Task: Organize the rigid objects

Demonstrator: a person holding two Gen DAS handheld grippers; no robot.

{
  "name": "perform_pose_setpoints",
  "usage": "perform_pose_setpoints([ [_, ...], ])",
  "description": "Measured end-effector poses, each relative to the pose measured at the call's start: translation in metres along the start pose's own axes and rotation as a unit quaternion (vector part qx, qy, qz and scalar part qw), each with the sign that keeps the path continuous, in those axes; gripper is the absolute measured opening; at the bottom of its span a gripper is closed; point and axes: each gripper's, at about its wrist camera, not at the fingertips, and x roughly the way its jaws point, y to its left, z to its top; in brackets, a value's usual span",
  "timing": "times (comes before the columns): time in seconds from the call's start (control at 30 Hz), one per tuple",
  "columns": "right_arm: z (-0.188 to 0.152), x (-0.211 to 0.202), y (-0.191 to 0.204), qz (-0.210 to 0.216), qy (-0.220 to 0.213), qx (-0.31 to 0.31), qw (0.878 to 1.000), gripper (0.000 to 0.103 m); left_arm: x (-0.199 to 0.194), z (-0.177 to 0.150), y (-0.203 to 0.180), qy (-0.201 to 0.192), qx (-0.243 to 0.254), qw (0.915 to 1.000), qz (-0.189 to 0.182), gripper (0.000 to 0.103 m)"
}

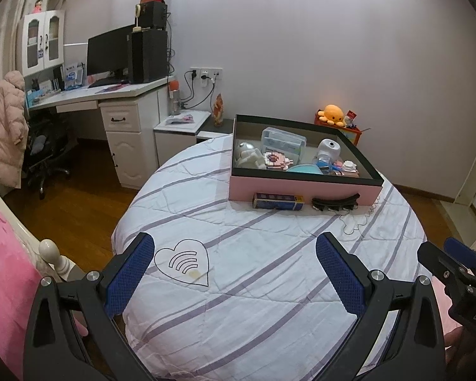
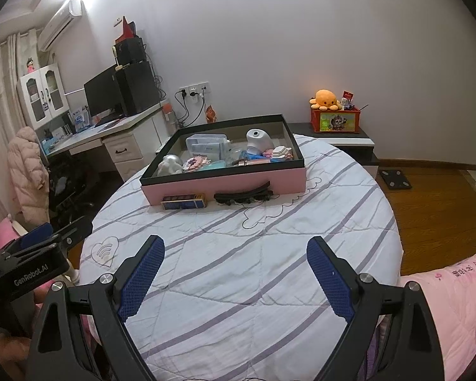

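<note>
A pink box with a black rim (image 1: pixel 301 187) (image 2: pixel 225 184) sits on the far part of the bed and holds several small items. A blue rectangular box (image 1: pixel 277 201) (image 2: pixel 184 202) and a black hair claw clip (image 1: pixel 334 202) (image 2: pixel 242 196) lie on the quilt against its near wall. My left gripper (image 1: pixel 234 254) is open and empty above the near quilt. My right gripper (image 2: pixel 236 257) is open and empty too, well short of the objects. The right gripper also shows in the left wrist view (image 1: pixel 453 260), and the left gripper in the right wrist view (image 2: pixel 38 244).
The white quilt with purple stripes (image 1: pixel 254 270) (image 2: pixel 238 254) covers the bed. A desk with a monitor (image 1: pixel 111 50) stands at the left. A bedside table carries an orange plush octopus (image 2: pixel 325 98) on a red box. Wooden floor (image 2: pixel 438 209) surrounds the bed. A pink blanket (image 2: pixel 460 301) lies at the right.
</note>
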Motion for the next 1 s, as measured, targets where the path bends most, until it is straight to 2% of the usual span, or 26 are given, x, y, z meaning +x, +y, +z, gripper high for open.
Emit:
perform_pose_setpoints([
  [0.4, 0.001, -0.001, -0.004, -0.003, 0.001, 0.002, 1.000, 0.093, 0.001, -0.001, -0.003, 0.006, 0.001, 1.0000, -0.004, 0.103],
  [0.6, 0.001, 0.012, -0.011, -0.010, 0.013, 0.001, 1.000, 0.093, 0.018, -0.004, -0.009, 0.023, 0.007, 0.9996, -0.014, 0.103],
  [0.8, 0.016, 0.062, -0.024, -0.026, 0.047, -0.001, 0.999, 0.093, 0.060, 0.004, -0.012, 0.053, 0.000, 0.9984, -0.020, 0.103],
  [0.9, 0.028, 0.098, -0.029, -0.025, 0.073, 0.001, 0.997, 0.093, 0.086, 0.011, -0.019, 0.060, 0.010, 0.9981, -0.012, 0.103],
  [1.0, 0.033, 0.123, -0.030, -0.028, 0.094, -0.007, 0.995, 0.093, 0.117, 0.015, -0.031, 0.085, 0.023, 0.9960, -0.016, 0.103],
])
